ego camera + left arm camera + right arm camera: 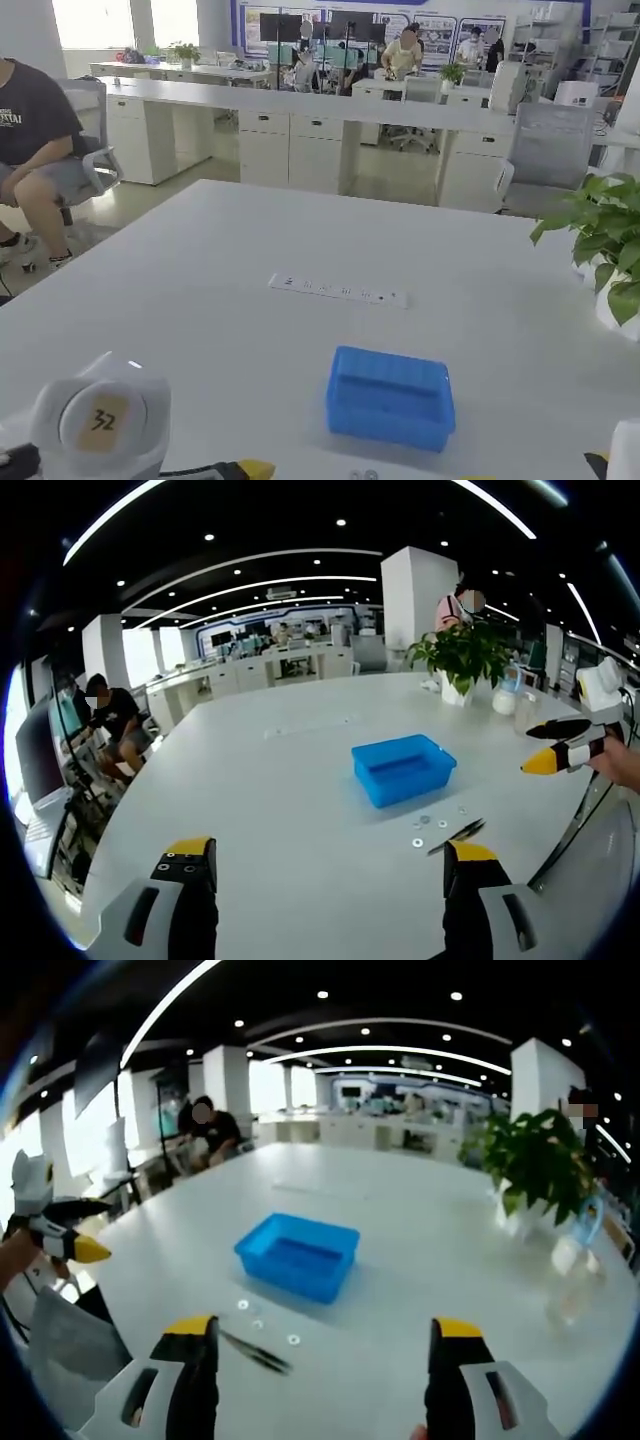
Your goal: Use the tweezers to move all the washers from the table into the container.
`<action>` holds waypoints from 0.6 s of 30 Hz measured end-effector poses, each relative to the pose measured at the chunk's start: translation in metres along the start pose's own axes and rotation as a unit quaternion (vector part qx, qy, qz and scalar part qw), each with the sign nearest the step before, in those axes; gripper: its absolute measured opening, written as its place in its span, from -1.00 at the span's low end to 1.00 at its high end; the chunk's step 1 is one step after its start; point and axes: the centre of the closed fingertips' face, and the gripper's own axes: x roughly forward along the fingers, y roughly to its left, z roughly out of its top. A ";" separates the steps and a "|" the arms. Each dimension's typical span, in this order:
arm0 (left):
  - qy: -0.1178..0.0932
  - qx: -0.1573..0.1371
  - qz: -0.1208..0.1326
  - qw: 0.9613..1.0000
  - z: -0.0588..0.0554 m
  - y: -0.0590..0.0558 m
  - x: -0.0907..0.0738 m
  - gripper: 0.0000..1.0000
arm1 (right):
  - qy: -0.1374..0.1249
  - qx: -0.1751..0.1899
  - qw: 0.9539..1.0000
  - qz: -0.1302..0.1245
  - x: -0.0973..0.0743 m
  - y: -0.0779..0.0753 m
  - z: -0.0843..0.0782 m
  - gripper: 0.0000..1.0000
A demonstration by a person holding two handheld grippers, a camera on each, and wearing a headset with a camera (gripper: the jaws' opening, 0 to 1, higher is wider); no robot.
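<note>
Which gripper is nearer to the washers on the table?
Left, as far as the head view tells. The left gripper has its yellow jaw tip just left of the washers; the right gripper is farther off, at their right near the picture's edge.

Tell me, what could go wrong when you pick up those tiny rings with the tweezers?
1. The tweezers lie flat and thin on the table. The wide-open right tool might nudge them into the washers right beside them and scatter them.
2. The washers are small and flat, so one could slip out of the tweezers before it reaches the blue container.
</note>
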 end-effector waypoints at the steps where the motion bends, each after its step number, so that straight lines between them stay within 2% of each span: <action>1: 0.000 0.000 -0.001 1.000 0.000 0.000 0.000 0.92 | -0.002 -0.002 1.000 0.000 0.000 0.001 0.001 0.71; 7: -0.001 0.006 -0.007 1.000 0.002 -0.007 0.001 0.90 | -0.007 0.000 1.000 0.005 0.000 0.004 0.004 0.71; 14: 0.014 0.018 -0.023 0.999 -0.003 -0.021 0.009 0.89 | -0.006 0.018 1.000 0.011 0.000 0.008 0.000 0.69; 18: 0.011 0.027 -0.032 0.999 -0.001 -0.026 0.011 0.86 | -0.003 0.026 1.000 0.015 0.003 0.007 -0.004 0.68</action>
